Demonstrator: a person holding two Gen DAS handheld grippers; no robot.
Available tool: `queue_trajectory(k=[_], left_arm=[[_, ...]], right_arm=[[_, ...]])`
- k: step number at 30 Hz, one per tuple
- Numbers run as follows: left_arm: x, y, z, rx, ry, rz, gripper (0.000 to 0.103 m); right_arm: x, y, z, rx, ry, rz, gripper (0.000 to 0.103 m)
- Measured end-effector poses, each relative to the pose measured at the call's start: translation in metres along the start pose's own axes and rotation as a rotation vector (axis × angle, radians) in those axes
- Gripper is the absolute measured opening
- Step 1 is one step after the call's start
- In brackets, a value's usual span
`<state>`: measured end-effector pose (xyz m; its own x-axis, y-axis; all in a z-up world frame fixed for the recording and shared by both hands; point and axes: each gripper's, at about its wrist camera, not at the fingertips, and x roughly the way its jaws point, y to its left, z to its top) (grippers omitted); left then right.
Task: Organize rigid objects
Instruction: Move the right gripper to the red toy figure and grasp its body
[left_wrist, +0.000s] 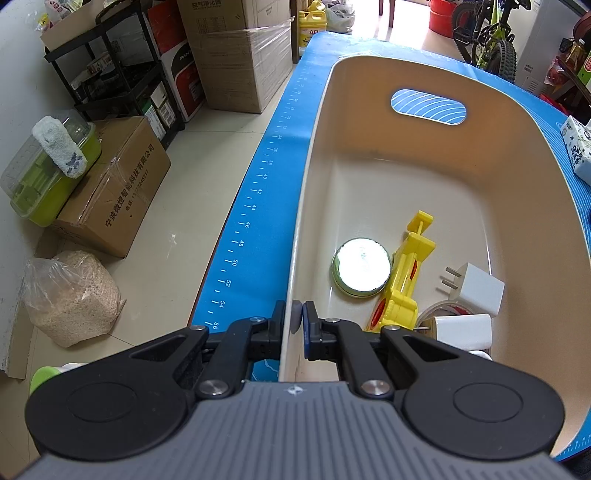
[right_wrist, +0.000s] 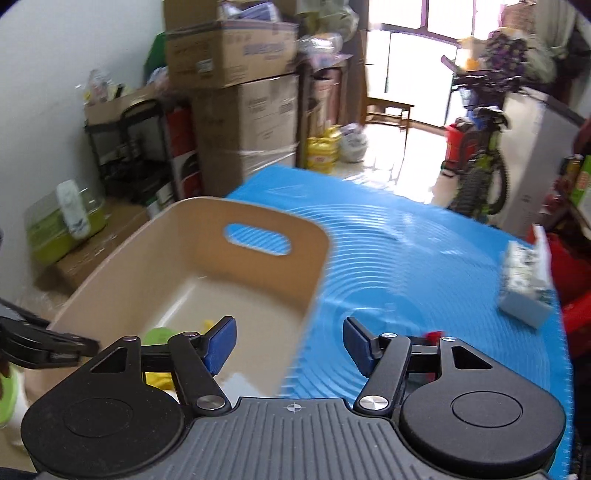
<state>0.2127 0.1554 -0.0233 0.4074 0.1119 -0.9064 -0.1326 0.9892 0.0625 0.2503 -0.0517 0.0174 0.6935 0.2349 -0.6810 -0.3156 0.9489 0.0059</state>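
Beige plastic fills the left wrist view: the bin (left_wrist: 406, 177) sits on a blue mat (left_wrist: 258, 206), and the left gripper (left_wrist: 297, 319) is clenched on the bin's near wall, one pad either side of the rim — a hold that likely steadies the bin while items go in. On the bin floor lie a round tin (left_wrist: 361, 267), a yellow toy (left_wrist: 404, 280) touching it, two white chargers (left_wrist: 476, 288) and a roll of tape (left_wrist: 439, 310) partly hidden beneath them.

The right wrist view, blurred, shows what the first cannot: the right gripper (right_wrist: 290, 345) with jaws apart and nothing between them, poised over the bin's right wall, apparently free for the next pick. A white carton (right_wrist: 524, 284) lies well apart on the mat's far right — a candidate, by the look of it, and only a sliver of it shows at the left view's edge.
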Motion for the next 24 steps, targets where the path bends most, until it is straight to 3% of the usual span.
queue_trajectory(k=[7, 16, 20, 24], left_arm=[[0.0, 0.0, 0.0, 0.001, 0.0, 0.002, 0.01], [0.001, -0.001, 0.0, 0.002, 0.0, 0.004, 0.01], [0.001, -0.001, 0.0, 0.002, 0.0, 0.004, 0.011], [0.0, -0.001, 0.0, 0.004, 0.0, 0.006, 0.011]], right_arm=[[0.005, -0.062, -0.023, 0.085, 0.05, -0.13, 0.072], [0.03, -0.095, -0.055, 0.113, 0.096, -0.23, 0.072], [0.048, -0.11, -0.065, 0.168, 0.115, -0.234, 0.072], [0.068, -0.133, -0.073, 0.311, 0.149, -0.182, 0.068]])
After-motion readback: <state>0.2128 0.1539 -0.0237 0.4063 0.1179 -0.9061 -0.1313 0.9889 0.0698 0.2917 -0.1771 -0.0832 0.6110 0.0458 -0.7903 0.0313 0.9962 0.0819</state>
